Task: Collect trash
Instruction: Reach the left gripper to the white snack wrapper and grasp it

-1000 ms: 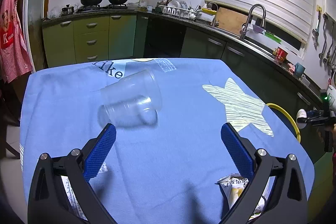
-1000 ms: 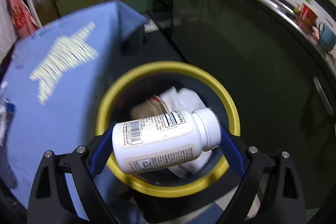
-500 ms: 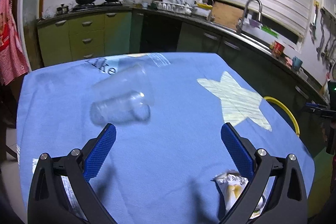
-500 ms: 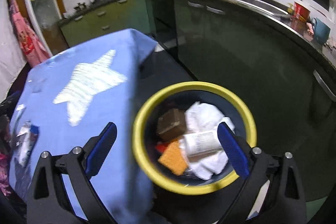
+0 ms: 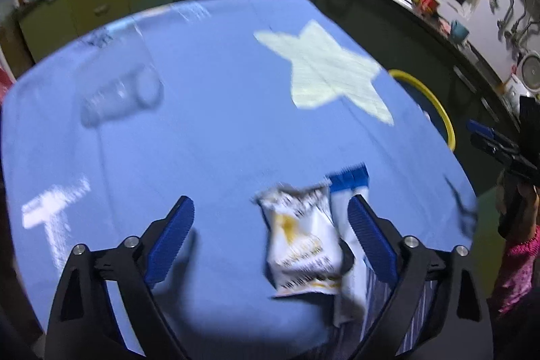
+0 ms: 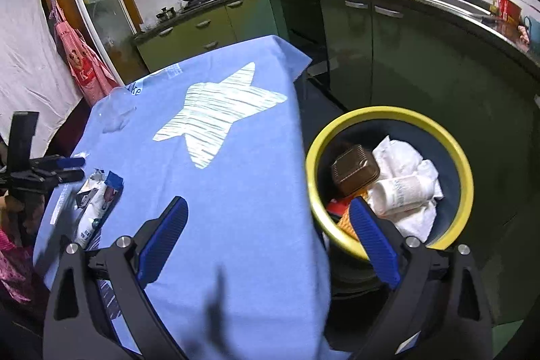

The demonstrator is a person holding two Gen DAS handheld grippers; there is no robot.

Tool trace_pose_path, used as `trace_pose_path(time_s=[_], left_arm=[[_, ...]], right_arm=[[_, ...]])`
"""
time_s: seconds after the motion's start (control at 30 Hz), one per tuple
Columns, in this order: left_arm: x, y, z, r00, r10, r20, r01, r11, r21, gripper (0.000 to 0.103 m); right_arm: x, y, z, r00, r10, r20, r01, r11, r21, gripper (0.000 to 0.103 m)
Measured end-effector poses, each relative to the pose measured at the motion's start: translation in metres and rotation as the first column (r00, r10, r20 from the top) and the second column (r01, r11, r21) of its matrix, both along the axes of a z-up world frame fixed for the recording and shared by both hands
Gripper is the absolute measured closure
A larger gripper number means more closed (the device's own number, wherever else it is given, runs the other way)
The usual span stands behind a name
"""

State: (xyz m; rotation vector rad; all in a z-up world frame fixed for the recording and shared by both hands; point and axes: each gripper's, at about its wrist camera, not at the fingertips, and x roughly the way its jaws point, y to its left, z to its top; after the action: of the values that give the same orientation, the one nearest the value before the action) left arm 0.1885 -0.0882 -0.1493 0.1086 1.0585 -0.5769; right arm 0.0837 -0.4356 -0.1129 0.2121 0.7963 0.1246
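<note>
You are lowering the left tongs [image 5: 271, 233], spread and just now narrowing, around the wrappers [image 5: 303, 242] on the surface [image 5: 219, 123], while the empty right tongs [image 6: 270, 235] are gaping; an off-centre pinch could be leaving one wrapper behind.

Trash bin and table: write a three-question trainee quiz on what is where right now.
1. True or false: the white bottle lies inside the yellow-rimmed bin.
2. Which piece of trash lies between the open jaws of the left gripper?
A. the clear plastic cup
B. the white snack wrapper
C. the brown container
3. Fill in: the right gripper is open and holds ____.

Key: 1 true. 2 B; the wrapper lies on the blue tablecloth, with the pads not pressing on it. 3 nothing.
</note>
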Motion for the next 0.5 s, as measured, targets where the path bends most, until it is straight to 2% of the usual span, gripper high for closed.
trace_pose_path(time_s=[0.1, 0.23, 0.4, 0.5], left_arm=[[0.001, -0.008, -0.008, 0.999, -0.017, -0.038, 0.018, 1.0, 0.024, 0.017], [0.006, -0.016, -0.017, 0.997, -0.032, -0.068, 0.037, 0.996, 0.076, 0.03], [0.008, -0.023, -0.021, 0.994, -0.058, -0.088, 0.066, 0.994, 0.09, 0.033], [0.007, -0.026, -0.022, 0.992, -0.071, -0.103, 0.081, 0.992, 0.096, 0.041]], right_arm=[[-0.002, 0.002, -0.004, 1.0, 0.002, 0.001, -0.002, 1.0, 0.014, 0.011], [-0.003, 0.001, -0.011, 1.0, 0.001, -0.011, 0.0, 0.999, 0.036, 0.011], [-0.003, -0.002, -0.017, 1.0, -0.004, -0.025, 0.005, 0.999, 0.046, 0.011], [-0.002, -0.001, -0.017, 1.0, -0.001, -0.025, 0.003, 0.999, 0.048, 0.011]])
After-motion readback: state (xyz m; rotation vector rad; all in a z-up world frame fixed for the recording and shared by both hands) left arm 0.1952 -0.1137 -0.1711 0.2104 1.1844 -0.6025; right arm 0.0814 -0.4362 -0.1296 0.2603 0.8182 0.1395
